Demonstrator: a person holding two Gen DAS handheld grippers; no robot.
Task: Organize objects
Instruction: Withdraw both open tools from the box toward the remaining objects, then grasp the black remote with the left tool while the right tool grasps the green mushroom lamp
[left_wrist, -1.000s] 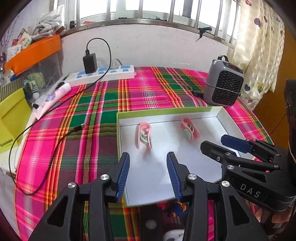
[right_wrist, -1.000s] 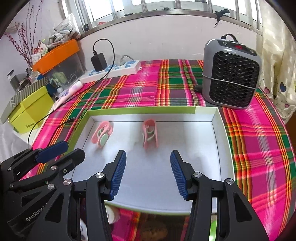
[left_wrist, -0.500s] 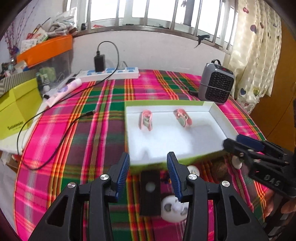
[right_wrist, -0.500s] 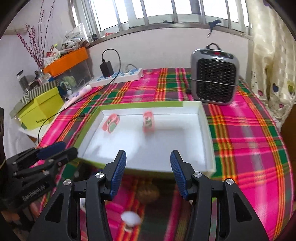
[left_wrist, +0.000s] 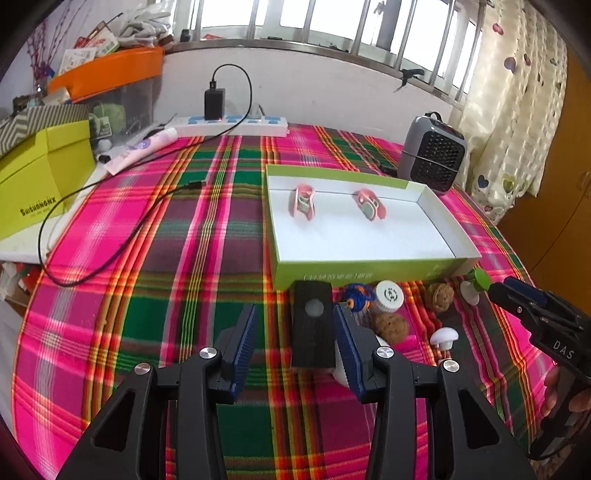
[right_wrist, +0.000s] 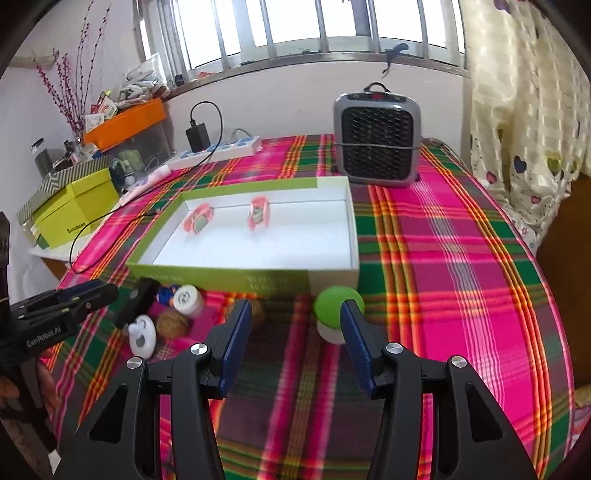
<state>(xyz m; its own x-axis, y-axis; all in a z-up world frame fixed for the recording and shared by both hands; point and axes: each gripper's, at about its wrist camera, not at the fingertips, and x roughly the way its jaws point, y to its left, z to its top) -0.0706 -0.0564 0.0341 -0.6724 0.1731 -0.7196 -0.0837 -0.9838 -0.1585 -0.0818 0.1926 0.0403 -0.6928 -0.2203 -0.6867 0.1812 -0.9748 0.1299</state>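
A green-sided tray (left_wrist: 369, 275) on a plaid tablecloth (left_wrist: 166, 258) holds two pink clips (left_wrist: 303, 201). Small items lie along its near wall: a black block (left_wrist: 312, 325), walnuts (right_wrist: 171, 323), a green-capped mushroom (right_wrist: 338, 302). Left gripper (left_wrist: 295, 343) and right gripper (right_wrist: 295, 339) both spread, empty.

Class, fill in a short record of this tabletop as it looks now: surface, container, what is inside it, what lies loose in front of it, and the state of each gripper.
Surface: plaid tablecloth
Container: shallow green box, white inside
Inside the box: two pink clips, near the far wall
Loose in front of the box: black block, green-capped mushroom piece, white mushroom piece, walnuts, white round cap
Left gripper: open, black block between the fingers, not clamped
Right gripper: open, empty, green-capped mushroom piece beside its right finger
Background: grey heater
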